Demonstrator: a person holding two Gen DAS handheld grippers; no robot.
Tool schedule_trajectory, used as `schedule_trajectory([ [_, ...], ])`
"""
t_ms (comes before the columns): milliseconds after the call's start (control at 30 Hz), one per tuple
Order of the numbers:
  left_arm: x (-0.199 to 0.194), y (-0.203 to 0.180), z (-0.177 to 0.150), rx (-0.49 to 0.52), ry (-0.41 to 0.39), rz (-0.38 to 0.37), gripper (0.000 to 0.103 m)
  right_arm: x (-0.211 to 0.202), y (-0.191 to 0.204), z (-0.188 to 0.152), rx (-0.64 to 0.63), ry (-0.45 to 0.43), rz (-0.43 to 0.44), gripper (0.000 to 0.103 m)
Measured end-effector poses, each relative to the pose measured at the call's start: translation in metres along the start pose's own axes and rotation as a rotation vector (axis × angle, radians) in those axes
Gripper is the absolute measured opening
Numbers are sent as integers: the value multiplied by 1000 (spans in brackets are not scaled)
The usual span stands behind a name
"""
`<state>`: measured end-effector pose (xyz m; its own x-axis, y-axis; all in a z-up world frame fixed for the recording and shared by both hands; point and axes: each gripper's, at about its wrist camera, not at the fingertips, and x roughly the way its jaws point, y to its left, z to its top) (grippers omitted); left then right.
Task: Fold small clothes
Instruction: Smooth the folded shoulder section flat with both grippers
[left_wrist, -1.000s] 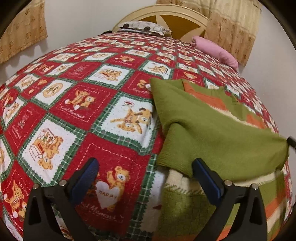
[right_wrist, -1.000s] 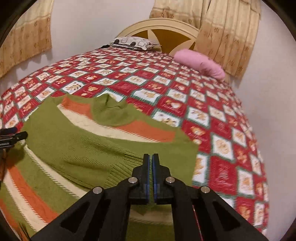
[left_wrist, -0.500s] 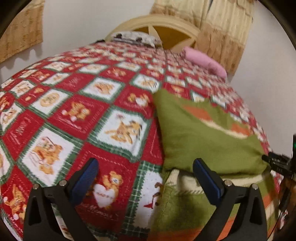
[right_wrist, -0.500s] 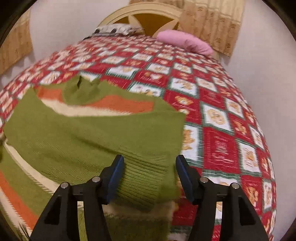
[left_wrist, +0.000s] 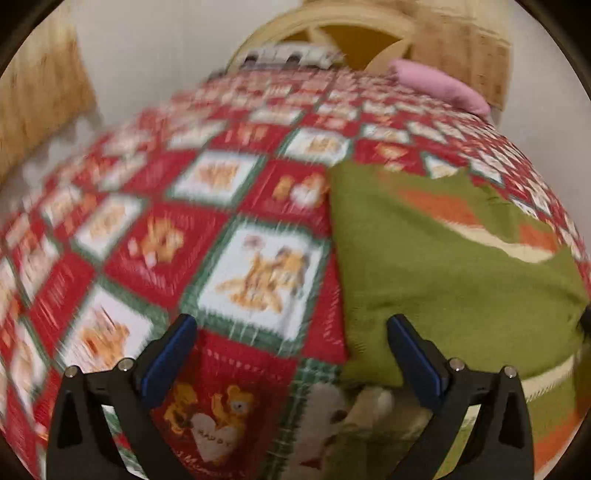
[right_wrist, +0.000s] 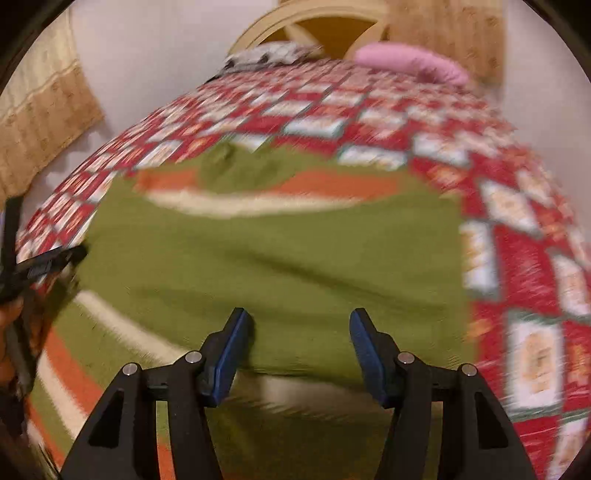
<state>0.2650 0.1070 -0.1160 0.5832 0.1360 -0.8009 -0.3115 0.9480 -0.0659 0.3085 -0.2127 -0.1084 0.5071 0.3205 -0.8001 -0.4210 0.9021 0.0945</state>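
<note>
A red, white and green patchwork bedspread with teddy bear prints (left_wrist: 155, 236) covers the bed. A pink pillow (right_wrist: 410, 61) and a spotted grey-white pillow (right_wrist: 273, 53) lie against a cream curved headboard (left_wrist: 325, 26). Beige patterned curtains (right_wrist: 40, 110) hang beside it.

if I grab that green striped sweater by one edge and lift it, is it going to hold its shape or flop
Probably flop: the sweater is soft knit, already folded over itself and lying creased on the quilt. It looks thick, so likely heavy-ish for cloth and not slippery.

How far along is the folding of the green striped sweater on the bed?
Done: a sleeve lies folded across the sweater on the quilt. In hand: nothing; the left gripper and right gripper are both open, jaws empty. Left: the body is not yet folded; its striped hem lies spread out below.
</note>
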Motion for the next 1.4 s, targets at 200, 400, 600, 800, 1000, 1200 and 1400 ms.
schedule_trajectory([
  [200, -4, 14, -6, -63, -3, -22, 103, -18, 17, 0, -54, -84, -19, 58],
  [400, -9, 29, -10, -106, -14, -11, 103, -25, -31, -2, 45, -66, -110, 58],
  [600, -7, 23, -7, -97, -22, -31, 103, -23, -57, -18, 122, -53, -114, 57],
  [800, -49, 19, -17, -14, -114, -19, 103, -61, -37, -26, 104, -110, -89, 58],
  [1000, -86, 1, -35, 124, -149, -46, 103, -74, -24, -48, 130, -49, -78, 62],
  [1200, -99, -7, -55, 172, -112, -60, 103, -87, -7, -85, 115, -7, -91, 62],
  [1400, -105, -4, -75, 142, -86, -34, 103, -102, 12, -112, 90, 15, -81, 63],
])
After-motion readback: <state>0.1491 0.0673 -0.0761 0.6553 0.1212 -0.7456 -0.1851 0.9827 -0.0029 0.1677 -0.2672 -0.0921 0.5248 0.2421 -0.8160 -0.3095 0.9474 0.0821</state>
